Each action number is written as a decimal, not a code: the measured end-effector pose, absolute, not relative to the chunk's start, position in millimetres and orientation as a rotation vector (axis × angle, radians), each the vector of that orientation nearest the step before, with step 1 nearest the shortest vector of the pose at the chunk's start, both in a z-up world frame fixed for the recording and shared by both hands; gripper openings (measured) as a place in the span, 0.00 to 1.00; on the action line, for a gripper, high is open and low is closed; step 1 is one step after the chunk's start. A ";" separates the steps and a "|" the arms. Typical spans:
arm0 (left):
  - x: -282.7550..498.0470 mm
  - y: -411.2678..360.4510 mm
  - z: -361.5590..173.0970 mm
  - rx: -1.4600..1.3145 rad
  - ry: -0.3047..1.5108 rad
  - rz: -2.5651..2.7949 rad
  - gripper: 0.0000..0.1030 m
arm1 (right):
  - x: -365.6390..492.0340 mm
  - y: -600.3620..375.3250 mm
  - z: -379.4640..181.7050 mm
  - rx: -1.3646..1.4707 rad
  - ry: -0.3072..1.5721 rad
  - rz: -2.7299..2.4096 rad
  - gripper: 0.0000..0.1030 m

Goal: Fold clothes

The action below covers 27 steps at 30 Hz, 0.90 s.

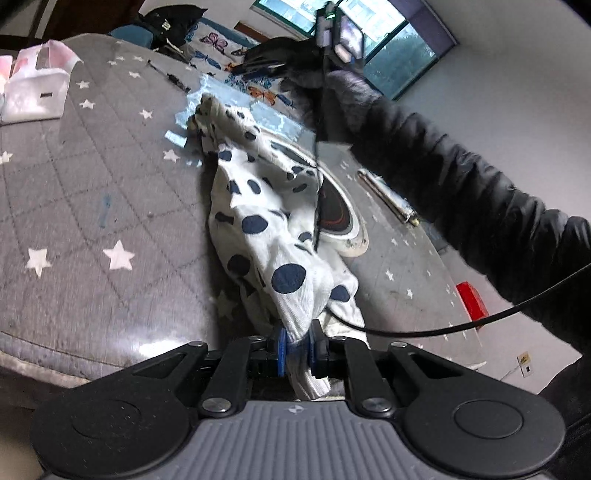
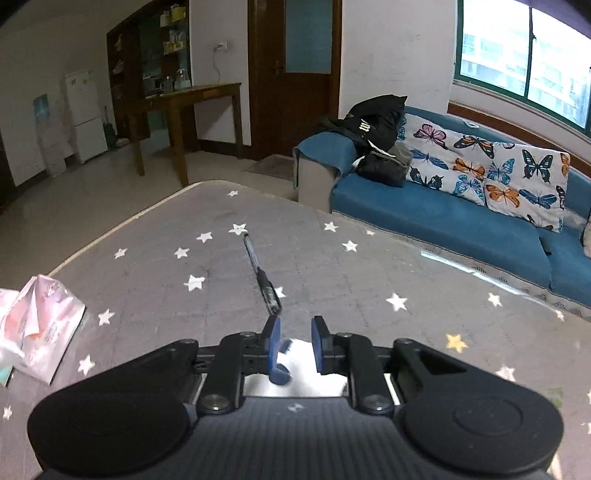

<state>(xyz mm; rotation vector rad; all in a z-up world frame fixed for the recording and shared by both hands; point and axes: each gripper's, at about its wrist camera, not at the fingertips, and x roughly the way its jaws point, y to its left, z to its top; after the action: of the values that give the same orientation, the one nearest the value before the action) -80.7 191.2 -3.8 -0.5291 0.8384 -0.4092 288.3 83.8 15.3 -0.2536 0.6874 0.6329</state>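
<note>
A white garment with dark blue spots (image 1: 266,221) stretches across the grey star-patterned table cover (image 1: 92,192) in the left wrist view. My left gripper (image 1: 297,345) is shut on its near end. The far end (image 1: 207,114) is lifted and bunched. My right gripper (image 1: 330,27) shows there high up at the back, above that far end, with a dark sleeve (image 1: 461,184) behind it. In the right wrist view my right gripper (image 2: 295,341) has its blue pads a little apart, with a white and blue bit of the garment (image 2: 306,365) showing between and below them. Whether they pinch it is unclear.
A pen (image 2: 262,277) lies on the table ahead of the right gripper. A pink and white tissue pack (image 2: 37,332) sits at the left. A round white plate-like thing (image 1: 343,218), a metal tube (image 1: 388,195) and a red object (image 1: 471,301) lie to the right of the garment. A blue sofa (image 2: 443,218) stands beyond the table.
</note>
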 end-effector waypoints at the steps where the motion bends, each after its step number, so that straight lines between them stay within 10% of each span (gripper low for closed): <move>1: -77.6 191.3 -3.9 -0.526 0.841 -0.414 0.13 | 287.9 76.6 17.6 -0.266 0.687 0.622 0.19; 25: -66.5 184.4 -7.6 -0.476 0.901 -0.443 0.15 | 328.2 25.3 -49.4 -0.271 0.838 0.614 0.26; 27: -65.4 183.6 -9.1 -0.475 0.912 -0.444 0.15 | 327.9 27.8 -48.1 -0.277 0.823 0.618 0.06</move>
<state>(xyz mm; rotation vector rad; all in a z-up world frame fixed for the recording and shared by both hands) -65.4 183.6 -9.1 -0.4754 0.9120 -0.4437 327.9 27.8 -48.1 -0.2767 0.8230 0.6183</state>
